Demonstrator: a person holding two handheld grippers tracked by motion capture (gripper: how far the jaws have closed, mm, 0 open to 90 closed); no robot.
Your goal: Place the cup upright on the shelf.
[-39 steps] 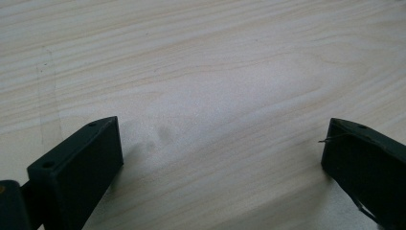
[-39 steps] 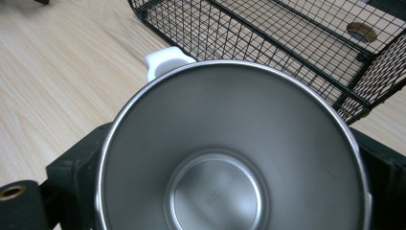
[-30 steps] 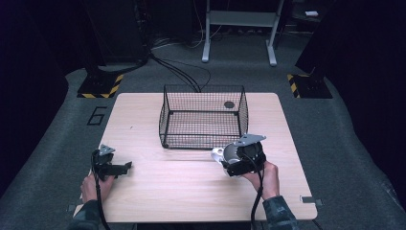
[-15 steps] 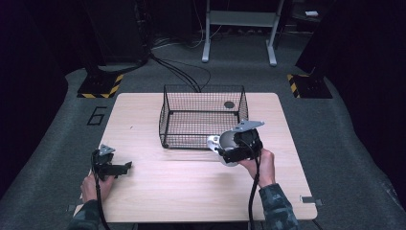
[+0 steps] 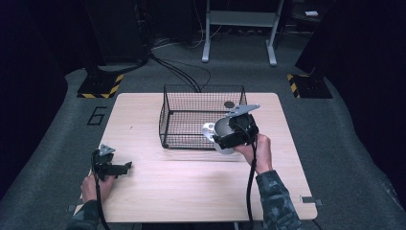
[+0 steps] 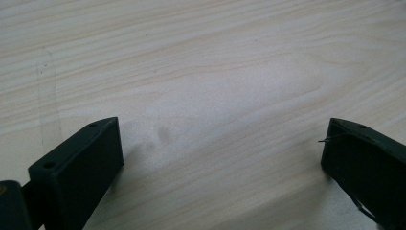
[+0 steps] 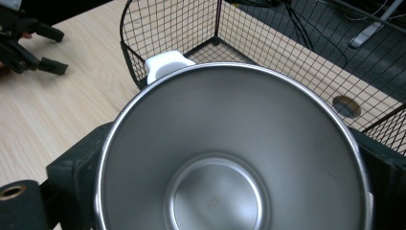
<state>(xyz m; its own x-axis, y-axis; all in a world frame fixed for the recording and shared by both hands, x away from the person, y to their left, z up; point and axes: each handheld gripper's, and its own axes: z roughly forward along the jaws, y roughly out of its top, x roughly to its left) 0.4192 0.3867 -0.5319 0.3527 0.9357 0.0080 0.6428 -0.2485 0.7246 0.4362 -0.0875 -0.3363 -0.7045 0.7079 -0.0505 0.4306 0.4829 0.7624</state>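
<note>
Over the last second I see my right gripper [image 5: 221,139] carry the round stainless-steel bowl with a white plastic tab on its rim [image 5: 216,132] up off the pale wooden table [image 5: 158,191] and toward twelve o'clock. It has gone from just short of the black wire-mesh basket [image 5: 182,117] to level with the basket's near wall, at that wall's right-hand end. I read that as the carry stage of putting the bowl into the basket: the lift is done, but the bowl is not yet over the rim, so it needs more height and more travel toward twelve o'clock before any release.

In the right gripper view the jaws stand far apart, spread by the bowl's width and pressed against its outer wall at nine and three o'clock, so the grip is firm on the bowl. Its open mouth faces the camera, which means it is tipped well over, with the white tab at about eleven o'clock and the basket corner just beyond it. The basket's inside looks bare apart from a dark round hole in the table [image 7: 345,106] seen through the mesh.

My left gripper [image 5: 125,167] rests low on the table at about eight o'clock, well apart from the basket. In the left gripper view its jaws are wide open with only bare wood between them, holding nothing.
</note>
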